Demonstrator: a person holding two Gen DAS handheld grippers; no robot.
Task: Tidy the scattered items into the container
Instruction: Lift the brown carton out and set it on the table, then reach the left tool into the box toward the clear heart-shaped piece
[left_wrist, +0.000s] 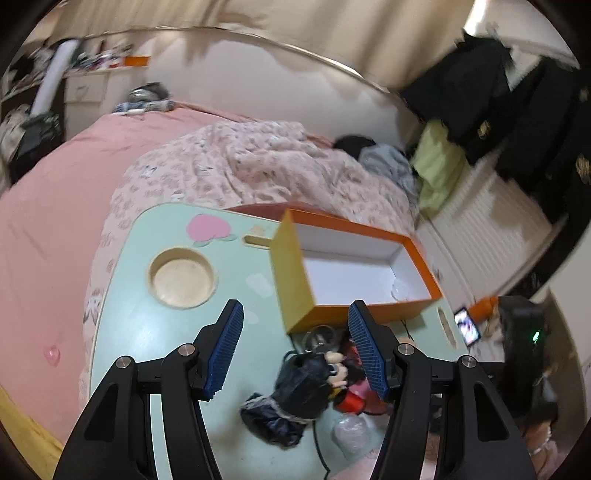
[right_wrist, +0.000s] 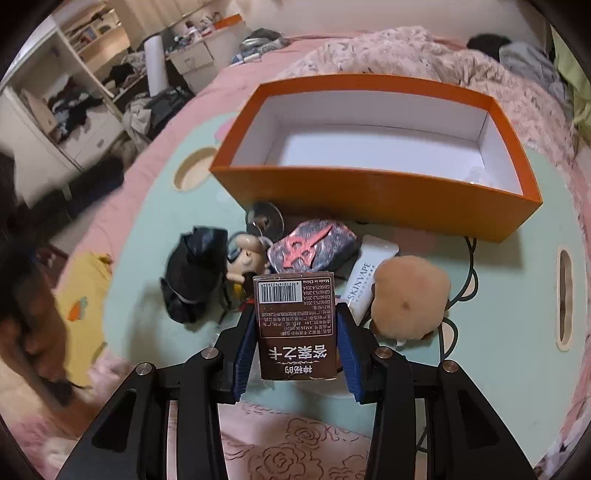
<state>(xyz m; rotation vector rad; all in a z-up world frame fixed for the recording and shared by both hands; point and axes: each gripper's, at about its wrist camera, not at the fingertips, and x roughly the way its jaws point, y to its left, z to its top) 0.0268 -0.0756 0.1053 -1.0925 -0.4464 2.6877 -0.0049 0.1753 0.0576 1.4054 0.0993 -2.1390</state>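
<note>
The right hand-held gripper (right_wrist: 297, 332) clamps the brown card box (right_wrist: 297, 325), with the orange container (right_wrist: 373, 218) just ahead for dropping, while the left hand-held gripper (left_wrist: 295, 347) hangs open above the counter (left_wrist: 147, 325).

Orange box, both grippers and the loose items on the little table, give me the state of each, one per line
Orange box: open-topped, almost empty.
Right gripper: shut on brown card box.
Left gripper: open, holding nothing.
White tube: lying flat on green table.
Tan puff: resting on the table.
</note>
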